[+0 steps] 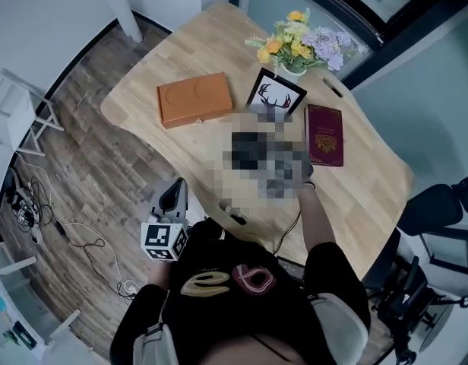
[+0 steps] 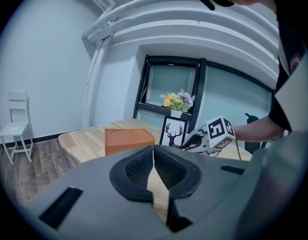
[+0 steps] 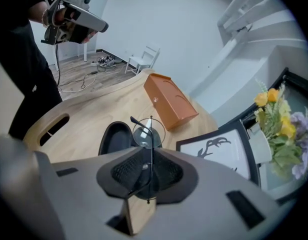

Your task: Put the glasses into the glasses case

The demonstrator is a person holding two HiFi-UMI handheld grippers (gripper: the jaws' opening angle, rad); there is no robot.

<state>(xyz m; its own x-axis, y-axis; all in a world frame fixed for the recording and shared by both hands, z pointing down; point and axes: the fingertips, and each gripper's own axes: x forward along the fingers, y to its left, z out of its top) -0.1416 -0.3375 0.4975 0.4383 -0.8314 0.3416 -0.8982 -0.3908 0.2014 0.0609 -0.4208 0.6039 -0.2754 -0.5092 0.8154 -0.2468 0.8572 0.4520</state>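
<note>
While I hold the right gripper (image 3: 150,156) tipped down over the table (image 3: 94,109), its jaws are clamped on the glasses (image 3: 149,132). The thin wire frame is pinched edge-on between the pads, and one round lens sticks out past the tips.

The glasses case (image 3: 114,139) lies open and dark on the wood. It sits on my side of the orange box (image 3: 169,101), near the box but not touching it. The lens looks to hang over the case's edge on the side nearer the box. From this angle I can't tell whether it touches the case or floats above it. The head view doesn't help, since that patch of table is blurred over.

My left gripper (image 2: 154,156) is clenched on nothing. Its pads meet at the tips, with only a sliver of a gap lower down. It hangs off the table's edge, well apart from the orange box and facing it.

A framed deer picture (image 1: 275,93) stands just to the right of the box. The flowers (image 1: 298,42) are beyond the picture, farther from the box. A maroon booklet (image 1: 324,134) lies flat, well to the box's right, past the picture.
</note>
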